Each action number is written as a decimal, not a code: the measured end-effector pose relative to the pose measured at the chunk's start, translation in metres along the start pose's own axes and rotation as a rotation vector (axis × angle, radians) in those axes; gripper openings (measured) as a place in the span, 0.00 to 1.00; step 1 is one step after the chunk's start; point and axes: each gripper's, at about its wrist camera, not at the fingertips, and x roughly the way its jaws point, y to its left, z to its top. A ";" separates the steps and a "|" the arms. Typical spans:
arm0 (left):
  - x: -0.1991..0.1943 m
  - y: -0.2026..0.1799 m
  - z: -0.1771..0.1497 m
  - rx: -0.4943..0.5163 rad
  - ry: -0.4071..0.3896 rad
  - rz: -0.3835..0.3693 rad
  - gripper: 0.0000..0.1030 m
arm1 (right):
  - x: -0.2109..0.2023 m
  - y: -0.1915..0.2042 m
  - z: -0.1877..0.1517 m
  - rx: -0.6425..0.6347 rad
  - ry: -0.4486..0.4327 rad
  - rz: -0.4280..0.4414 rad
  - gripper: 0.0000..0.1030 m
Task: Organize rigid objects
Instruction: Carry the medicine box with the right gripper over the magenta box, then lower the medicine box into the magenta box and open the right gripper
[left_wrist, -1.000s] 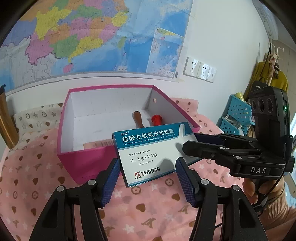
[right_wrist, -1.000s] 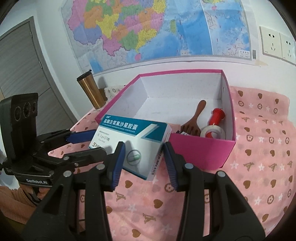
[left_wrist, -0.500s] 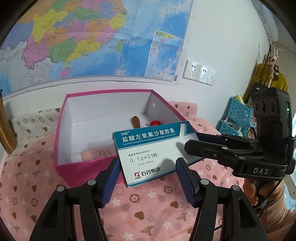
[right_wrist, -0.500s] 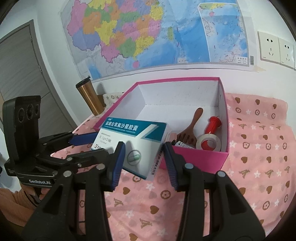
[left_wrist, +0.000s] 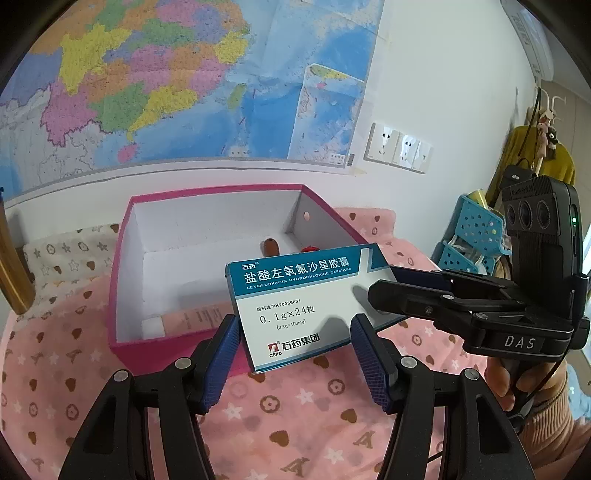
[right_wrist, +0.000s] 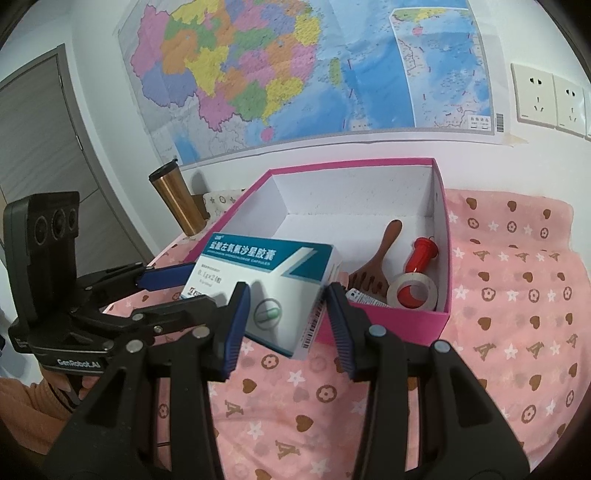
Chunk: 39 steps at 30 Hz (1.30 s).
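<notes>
Pink cloth: covering the table, patterned with hearts and stars, bearing everything.
Magenta box: sitting open on the cloth below a wall map, white inside.
Box contents: a wooden comb, a red-handled stamp and a tape roll are lying at its right end; a peach carton is lying along the near wall.
Medicine box: hanging in the air over the magenta box's near wall, tilted.
Left gripper: clenching the medicine box's near end across its width.
Right gripper: clamping its other end, pads pressing both sides.
Copper tumbler: standing behind the box's left corner.
</notes>
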 end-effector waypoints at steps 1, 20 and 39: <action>0.000 0.001 0.000 0.000 -0.002 0.001 0.61 | 0.000 0.000 0.001 0.000 -0.001 0.001 0.45; -0.003 0.009 0.008 -0.006 -0.019 0.030 0.61 | 0.009 0.004 0.013 -0.005 -0.012 0.013 0.45; 0.008 0.026 0.019 -0.025 -0.020 0.067 0.61 | 0.030 0.004 0.026 0.004 -0.004 0.020 0.45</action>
